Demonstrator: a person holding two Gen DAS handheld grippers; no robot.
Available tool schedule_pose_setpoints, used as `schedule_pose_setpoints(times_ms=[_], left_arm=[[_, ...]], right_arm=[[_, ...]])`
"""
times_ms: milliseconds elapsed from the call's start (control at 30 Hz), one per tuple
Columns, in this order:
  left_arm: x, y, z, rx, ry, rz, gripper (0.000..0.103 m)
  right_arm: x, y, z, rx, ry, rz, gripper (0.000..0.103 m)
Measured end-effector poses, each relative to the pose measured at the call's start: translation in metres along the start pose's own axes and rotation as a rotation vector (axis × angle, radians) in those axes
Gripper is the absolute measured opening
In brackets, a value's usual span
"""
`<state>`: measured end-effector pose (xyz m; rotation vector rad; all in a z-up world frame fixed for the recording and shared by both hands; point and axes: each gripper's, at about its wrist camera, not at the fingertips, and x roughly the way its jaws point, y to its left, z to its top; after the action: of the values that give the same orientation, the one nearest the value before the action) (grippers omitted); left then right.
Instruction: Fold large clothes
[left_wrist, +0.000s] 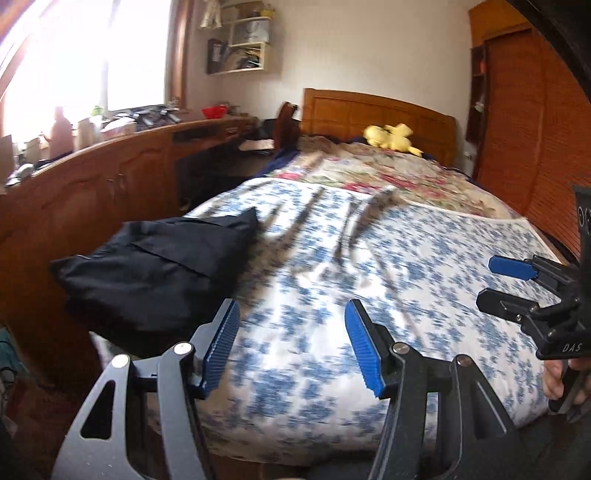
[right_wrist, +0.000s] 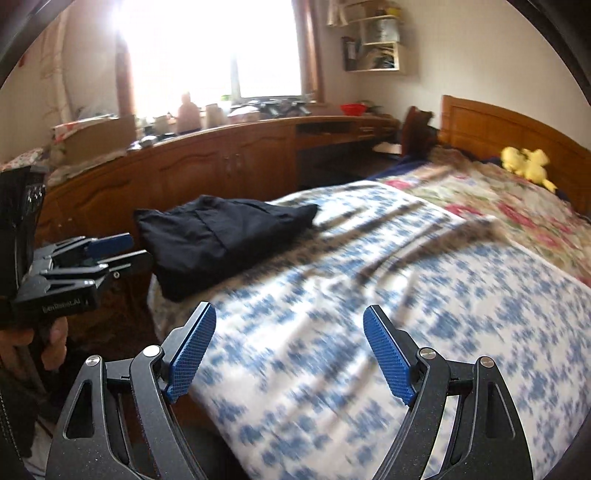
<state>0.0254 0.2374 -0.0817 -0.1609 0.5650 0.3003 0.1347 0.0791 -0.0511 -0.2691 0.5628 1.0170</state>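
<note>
A black garment (left_wrist: 155, 258) (right_wrist: 221, 236), folded into a thick bundle, lies at the left edge of the bed (left_wrist: 369, 266) (right_wrist: 369, 295), which is covered by a blue-and-white patterned sheet. My left gripper (left_wrist: 291, 347) hangs above the near end of the bed, to the right of the bundle, open with nothing between its blue pads (left_wrist: 221, 347). My right gripper (right_wrist: 290, 354) is also open and empty over the sheet. Each gripper shows in the other's view: the right gripper (left_wrist: 495, 286) at the right edge, the left gripper (right_wrist: 129, 251) beside the garment. Both views are motion-blurred.
A long wooden cabinet (left_wrist: 92, 192) (right_wrist: 221, 162) cluttered on top runs along the bed's left side under a bright window. A flowered quilt (left_wrist: 369, 173) and a yellow plush toy (left_wrist: 391, 136) lie near the headboard. A wooden wardrobe (left_wrist: 524, 129) stands on the right. A hand (right_wrist: 33, 339) grips the left gripper's handle.
</note>
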Motion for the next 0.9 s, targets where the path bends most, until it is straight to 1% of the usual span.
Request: schedule_pose_setpoints(times_ms=[67,200,333,433,567,700,767,900], left_arm=[[0.006,-0.021,-0.004,0.028,0.019,-0.031,0.059],[0.011,-0.055,-0.014,0.053,0.048,-0.064,0.059],[0.015,-0.091,-0.022,0.074,0.079,-0.125,0.059],[0.013,-0.120,-0.030,0.113,0.092,-0.148,0.059],[0.007,-0.148,-0.035,0.130,0.110,-0.199,0.059],[-0.005,-0.170,-0.033,0.148,0.094,-0.227,0.059],[-0.015,-0.180,-0.027,0.150,0.076,-0.244,0.059],[-0.039,-0.199,-0.012,0.161,0.034,-0.275,0.059]], right_arm=[[-0.011,-0.010,-0.014,0.013,0.001,-0.035,0.084],[-0.036,-0.033,-0.045,0.062,0.009,-0.098,0.084],[-0.069,-0.053,-0.072,0.121,-0.004,-0.167,0.084],[-0.095,-0.066,-0.087,0.170,-0.020,-0.212,0.085],[-0.131,-0.081,-0.106,0.223,-0.034,-0.261,0.087],[-0.165,-0.089,-0.121,0.267,-0.044,-0.325,0.090],[-0.180,-0.092,-0.128,0.296,-0.050,-0.339,0.090],[-0.206,-0.096,-0.135,0.332,-0.056,-0.396,0.090]])
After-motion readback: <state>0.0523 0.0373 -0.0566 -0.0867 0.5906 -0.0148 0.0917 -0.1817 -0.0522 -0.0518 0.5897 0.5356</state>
